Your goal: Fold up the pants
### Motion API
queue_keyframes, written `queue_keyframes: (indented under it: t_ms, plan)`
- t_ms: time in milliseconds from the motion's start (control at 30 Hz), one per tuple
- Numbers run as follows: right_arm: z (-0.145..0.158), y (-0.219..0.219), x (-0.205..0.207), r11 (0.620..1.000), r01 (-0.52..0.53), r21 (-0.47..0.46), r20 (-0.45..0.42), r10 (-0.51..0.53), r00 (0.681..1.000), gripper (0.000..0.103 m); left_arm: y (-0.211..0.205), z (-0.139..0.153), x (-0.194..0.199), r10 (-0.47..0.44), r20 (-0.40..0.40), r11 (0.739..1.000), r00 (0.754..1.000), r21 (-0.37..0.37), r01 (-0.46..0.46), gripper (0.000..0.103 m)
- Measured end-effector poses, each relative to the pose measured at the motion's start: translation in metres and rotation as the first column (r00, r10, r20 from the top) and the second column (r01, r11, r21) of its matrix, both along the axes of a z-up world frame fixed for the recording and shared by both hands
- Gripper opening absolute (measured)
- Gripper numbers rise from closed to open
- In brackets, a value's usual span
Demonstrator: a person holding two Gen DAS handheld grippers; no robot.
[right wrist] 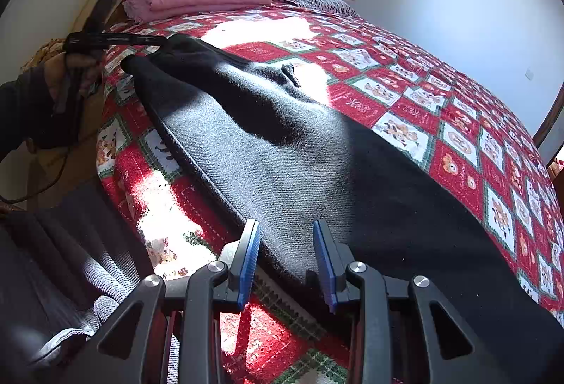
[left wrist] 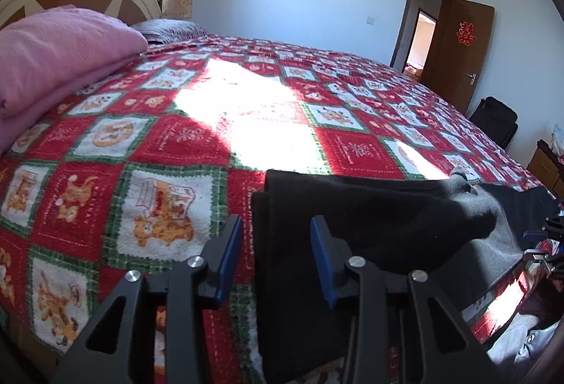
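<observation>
my left gripper (left wrist: 276,258) sits at the far end of the pants (left wrist: 370,218), jaws partly apart. the edge of the cloth lies in the gap between the blue pads (left wrist: 229,257), but neither pad presses on it, so i hold nothing there. in the right wrist view this gripper (right wrist: 160,43) shows small at the top left, right at the narrow end of the cloth, with my hand (right wrist: 68,73) behind it.

the pants (right wrist: 282,144) lie long and flat along the near edge of the bed, on the red checked blanket (right wrist: 405,109). they look already doubled lengthwise, one leg on the other, with a small pucker (right wrist: 290,73) near the far side.

my right gripper (right wrist: 286,260) is at the wide end, jaws also partly apart. the thick hem lies between them and i see no pinch on it.

the cloth looks like a soft, thick knit. i judge it light but limp: it will sag and drag on the fuzzy blanket, which should grip it and stop sliding. it is not fragile. i would take each end near a corner, catching both layers deep in the pads, since a shallow bite on thick cloth may slip. lifting both ends together should keep the layers from shifting.

further right the blanket runs off bare toward the wall.
</observation>
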State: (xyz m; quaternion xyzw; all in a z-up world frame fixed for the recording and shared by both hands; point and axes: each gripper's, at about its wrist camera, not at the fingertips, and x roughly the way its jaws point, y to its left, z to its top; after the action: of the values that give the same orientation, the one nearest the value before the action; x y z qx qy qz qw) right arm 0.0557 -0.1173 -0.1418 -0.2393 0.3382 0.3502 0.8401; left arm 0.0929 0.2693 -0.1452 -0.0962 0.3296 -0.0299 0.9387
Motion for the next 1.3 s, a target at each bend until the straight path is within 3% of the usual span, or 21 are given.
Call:
queue_keyframes:
  t_ms: [33,133,167,200,433,633,733,833,967,1000,1067,1133,1267,1300]
  plan:
    - [0.001,-0.001,0.0,1.0,0.001,0.004,0.005,-0.001,1.0,0.033,0.0,-0.002,0.002,0.005,-0.012,1.0,1.0,-0.009,-0.005,0.042]
    - [0.001,-0.003,0.003,1.0,0.013,0.014,0.009,-0.013,1.0,0.033,-0.002,-0.002,0.0,0.0,-0.009,1.0,1.0,-0.022,0.0,0.024]
    - [0.001,-0.003,0.004,1.0,0.019,0.02,0.008,-0.019,1.0,0.033,-0.003,0.0,-0.001,-0.001,-0.005,1.0,1.0,-0.013,0.001,0.012]
    - [0.001,-0.002,0.005,1.0,0.022,0.021,0.006,-0.023,1.0,0.033,-0.004,0.002,-0.001,-0.01,0.003,1.0,1.0,-0.014,0.01,0.01]
    - [0.004,0.0,0.009,0.998,0.054,0.041,0.01,-0.055,0.998,0.033,0.004,0.021,0.008,0.021,0.077,0.997,0.997,-0.074,-0.016,0.008]
    - [0.002,0.004,0.004,1.0,0.017,0.022,-0.009,-0.016,1.0,0.035,0.005,0.0,0.029,0.028,0.02,1.0,0.999,-0.013,-0.028,0.008]
    - [-0.006,0.009,0.0,1.0,-0.003,-0.024,-0.015,0.003,1.0,0.048,0.011,-0.002,0.019,0.048,0.036,0.997,0.998,-0.056,-0.045,0.015]
    - [-0.005,0.007,-0.001,1.0,-0.007,-0.01,-0.021,0.007,1.0,0.048,0.012,0.005,0.001,0.075,0.062,0.997,0.995,-0.036,-0.073,0.019]
    - [0.008,0.017,0.0,0.999,-0.024,0.042,-0.023,0.025,0.999,0.048,0.003,0.02,-0.029,0.105,0.127,0.994,0.986,0.017,-0.108,0.052]
    - [0.009,0.023,0.001,0.998,-0.033,0.045,-0.018,0.034,0.999,0.048,-0.001,0.024,-0.035,0.1,0.14,0.994,0.985,0.022,-0.104,0.057]
    - [0.011,0.038,0.0,0.997,-0.066,0.047,-0.013,0.067,0.998,0.048,-0.013,0.027,-0.042,0.065,0.161,0.997,0.985,0.028,-0.071,0.057]
    - [0.007,0.054,0.0,0.994,-0.099,0.044,-0.02,0.1,0.995,0.048,-0.029,0.021,-0.04,0.028,0.143,0.998,0.989,0.058,-0.037,0.063]
    - [-0.024,0.069,0.01,0.994,-0.107,-0.012,-0.156,0.104,0.982,0.048,-0.052,-0.018,-0.023,0.017,0.009,0.979,1.0,0.203,-0.018,0.066]
    - [-0.026,0.068,0.008,0.993,-0.118,-0.018,-0.139,0.114,0.984,0.048,-0.056,-0.022,-0.024,0.026,0.028,0.971,0.999,0.236,-0.032,0.067]
